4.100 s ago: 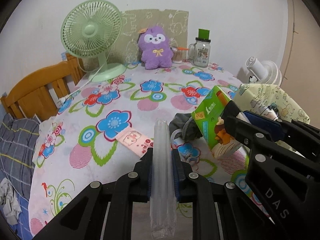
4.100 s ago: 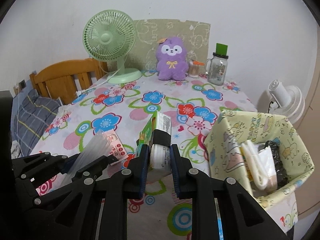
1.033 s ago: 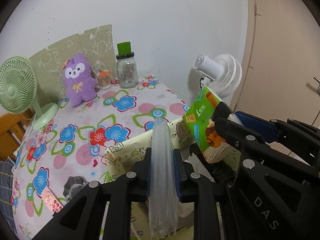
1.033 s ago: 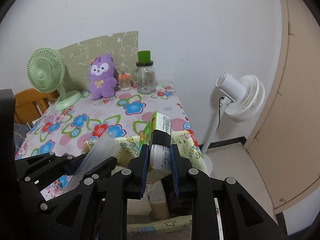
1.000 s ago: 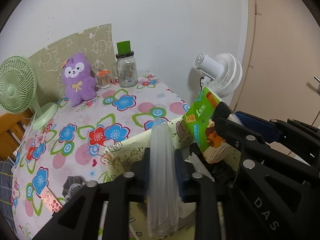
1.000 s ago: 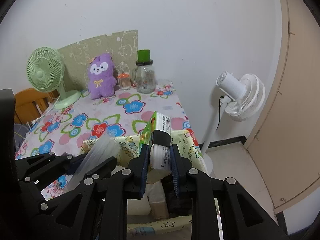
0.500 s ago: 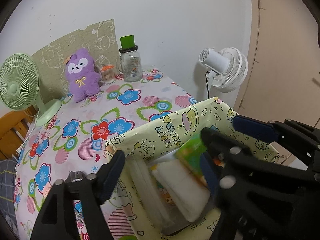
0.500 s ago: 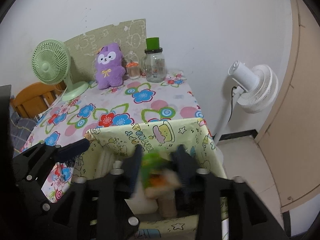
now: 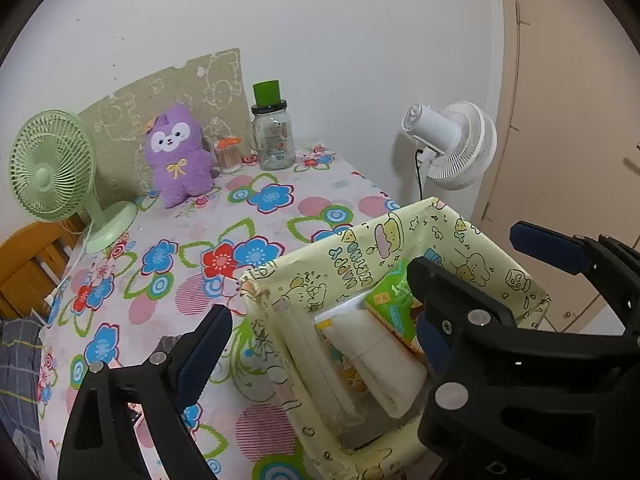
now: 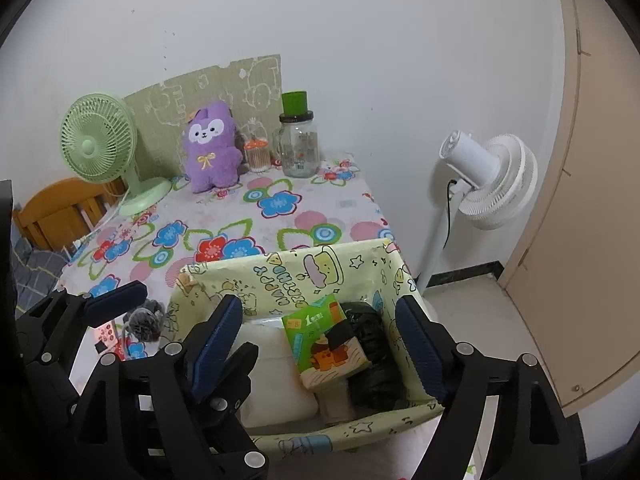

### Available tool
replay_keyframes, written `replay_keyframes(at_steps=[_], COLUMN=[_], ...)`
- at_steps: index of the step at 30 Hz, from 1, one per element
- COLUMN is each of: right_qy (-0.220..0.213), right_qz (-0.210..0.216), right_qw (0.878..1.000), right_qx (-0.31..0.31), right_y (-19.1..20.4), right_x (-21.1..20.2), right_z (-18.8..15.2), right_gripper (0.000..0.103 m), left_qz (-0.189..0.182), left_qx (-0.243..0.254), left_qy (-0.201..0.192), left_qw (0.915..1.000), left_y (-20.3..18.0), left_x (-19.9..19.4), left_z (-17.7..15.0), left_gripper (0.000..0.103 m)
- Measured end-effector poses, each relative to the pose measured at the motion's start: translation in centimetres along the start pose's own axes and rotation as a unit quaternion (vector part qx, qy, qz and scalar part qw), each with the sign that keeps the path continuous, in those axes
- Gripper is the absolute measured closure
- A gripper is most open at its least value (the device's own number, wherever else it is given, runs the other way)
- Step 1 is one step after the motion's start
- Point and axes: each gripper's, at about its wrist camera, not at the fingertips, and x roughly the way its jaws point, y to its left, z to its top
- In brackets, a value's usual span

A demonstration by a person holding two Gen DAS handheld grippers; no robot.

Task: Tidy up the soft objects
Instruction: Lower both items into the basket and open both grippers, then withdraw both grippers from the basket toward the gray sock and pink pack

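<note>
A yellow cartoon-print fabric bin (image 9: 360,252) (image 10: 288,276) stands at the table's near right corner. Inside lie a green tissue pack (image 10: 324,340) (image 9: 394,308), a clear plastic sleeve (image 9: 316,364), a white folded cloth (image 9: 376,360) (image 10: 276,380) and a black bundle (image 10: 368,344). My left gripper (image 9: 320,340) is open and empty above the bin. My right gripper (image 10: 320,340) is open and empty above the bin, with the tissue pack lying below between its fingers. A grey soft object (image 10: 144,320) lies on the table left of the bin.
A purple plush (image 9: 178,156) (image 10: 210,146), green desk fan (image 9: 52,176), glass jar with green lid (image 9: 272,136) and small orange-lidded jar (image 9: 229,154) stand at the table's back. A white floor fan (image 10: 488,176) stands right. A pink packet (image 10: 106,334) lies near the grey object.
Both grippers opened. The left let the clear sleeve fall into the bin and the right let the green tissue pack fall into the bin.
</note>
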Motion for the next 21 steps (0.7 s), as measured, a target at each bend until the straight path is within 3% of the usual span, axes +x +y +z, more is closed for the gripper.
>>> replay_keyframes(at_steps=[8,21], right_qy=[-0.013,-0.031], right_qz=[-0.005,-0.007], right_qw=[1.0,0.999], right_qx=[-0.006,-0.013], right_y=[1.0,2.9], right_x=[-1.5,-3.9], right_z=[-0.2,-0.5], right_gripper=[0.017,0.015], left_qz=[-0.002,0.004], left_qx=[0.001,-0.003], left_qy=[-0.013,-0.03], left_qw=[0.9999,0.9995], left_y=[0.7,2.4], left_x=[-1.7,-4.4], left_z=[-0.6,-1.4], left_gripper=[0.001,0.001])
